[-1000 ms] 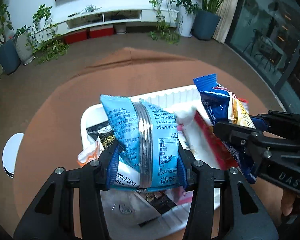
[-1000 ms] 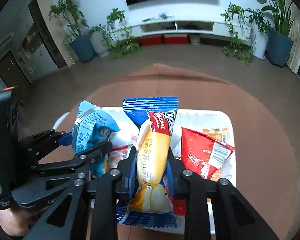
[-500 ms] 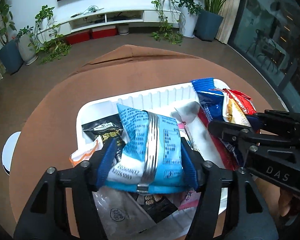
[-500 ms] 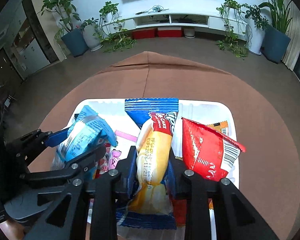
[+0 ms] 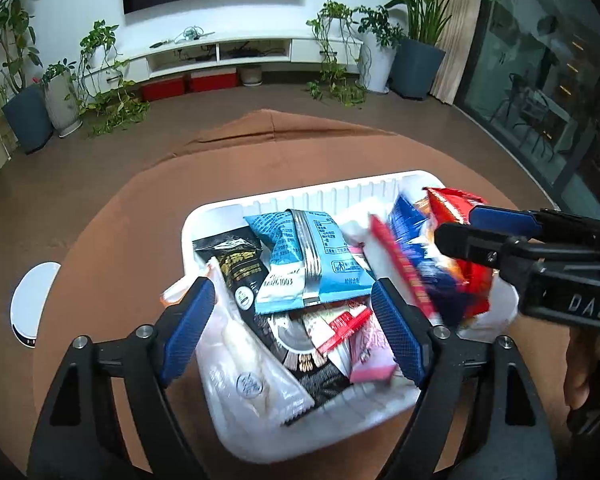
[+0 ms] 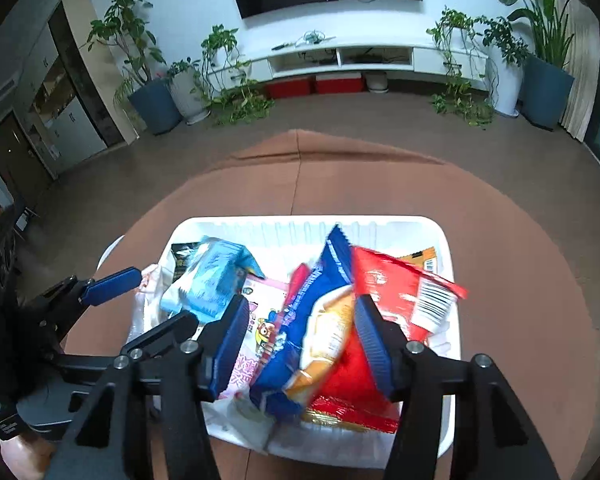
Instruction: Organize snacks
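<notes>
Many bright packets (image 5: 312,260) heaped in tray (image 5: 320,196)

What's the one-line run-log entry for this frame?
left tongs: just opened, light blue packet dropped in white bin | right tongs: just opened, blue-yellow packet loose between them

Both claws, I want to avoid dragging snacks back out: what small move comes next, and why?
Probably lift both straight up out of the white bin. The left claw and right claw have just been opening; the light blue packet and the blue-and-yellow packet lie loose between the pads, in the bin.
</notes>
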Tool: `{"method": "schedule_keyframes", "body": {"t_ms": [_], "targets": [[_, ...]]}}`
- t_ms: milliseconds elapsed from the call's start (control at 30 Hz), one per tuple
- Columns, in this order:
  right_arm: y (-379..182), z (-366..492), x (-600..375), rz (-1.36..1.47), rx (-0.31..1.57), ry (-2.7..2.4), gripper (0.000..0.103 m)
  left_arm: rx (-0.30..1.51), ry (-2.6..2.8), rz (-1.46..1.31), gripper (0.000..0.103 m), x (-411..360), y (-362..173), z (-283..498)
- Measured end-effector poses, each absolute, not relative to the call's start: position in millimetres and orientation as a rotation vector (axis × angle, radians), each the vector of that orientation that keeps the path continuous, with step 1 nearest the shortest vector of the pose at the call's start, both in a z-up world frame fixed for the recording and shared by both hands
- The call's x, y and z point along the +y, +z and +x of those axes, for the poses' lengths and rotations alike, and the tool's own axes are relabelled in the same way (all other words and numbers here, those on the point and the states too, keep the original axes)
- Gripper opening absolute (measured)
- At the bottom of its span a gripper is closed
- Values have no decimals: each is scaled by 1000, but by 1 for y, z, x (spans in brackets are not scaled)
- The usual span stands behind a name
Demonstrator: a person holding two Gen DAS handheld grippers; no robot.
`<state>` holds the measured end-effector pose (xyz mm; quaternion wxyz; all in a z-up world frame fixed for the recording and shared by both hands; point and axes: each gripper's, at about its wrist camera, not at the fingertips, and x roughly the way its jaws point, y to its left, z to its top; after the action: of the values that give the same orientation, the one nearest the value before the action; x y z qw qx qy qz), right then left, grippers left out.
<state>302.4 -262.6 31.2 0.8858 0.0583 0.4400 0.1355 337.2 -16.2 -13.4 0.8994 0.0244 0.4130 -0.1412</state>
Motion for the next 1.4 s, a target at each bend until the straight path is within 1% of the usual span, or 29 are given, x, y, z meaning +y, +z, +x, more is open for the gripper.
{"method": "schedule_keyframes", "body": {"t_ms": [67,167,200,300,367,400,567,700,867,1033,1233,1300,1333,1400], "targets": [[40,293,-265,134,892,299,59,839,-299,43,86,-12,-7,324],[53,274,-272,162,852,314,64,818,-306,44,89,-5,4,299],[56,266,-276,177,841,322,64,811,-310,42,92,-2,8,289],[62,233,-286,214,805,341,73,787,-336,34,99,6,18,252],[61,205,-293,241,782,350,84,776,-361,38,99,10,21,221],[59,195,-295,249,779,353,85,773,-374,36,101,10,20,207],[33,141,-298,251,827,343,86,790,-409,61,102,11,4,138],[16,99,-290,226,851,355,86,815,-427,135,102,6,-18,91],[-2,68,-281,230,874,375,86,889,-468,222,102,-3,-43,68],[-21,52,-275,231,911,387,86,921,-478,308,101,-9,-50,57],[-24,44,-274,230,912,385,86,955,-464,369,93,-10,-54,56],[-24,44,-274,229,916,384,86,965,-468,373,85,-10,-57,57],[-25,43,-274,228,917,383,86,970,-466,378,83,-10,-57,59],[-26,42,-274,229,922,381,86,982,-468,388,74,-11,-59,61]]}}
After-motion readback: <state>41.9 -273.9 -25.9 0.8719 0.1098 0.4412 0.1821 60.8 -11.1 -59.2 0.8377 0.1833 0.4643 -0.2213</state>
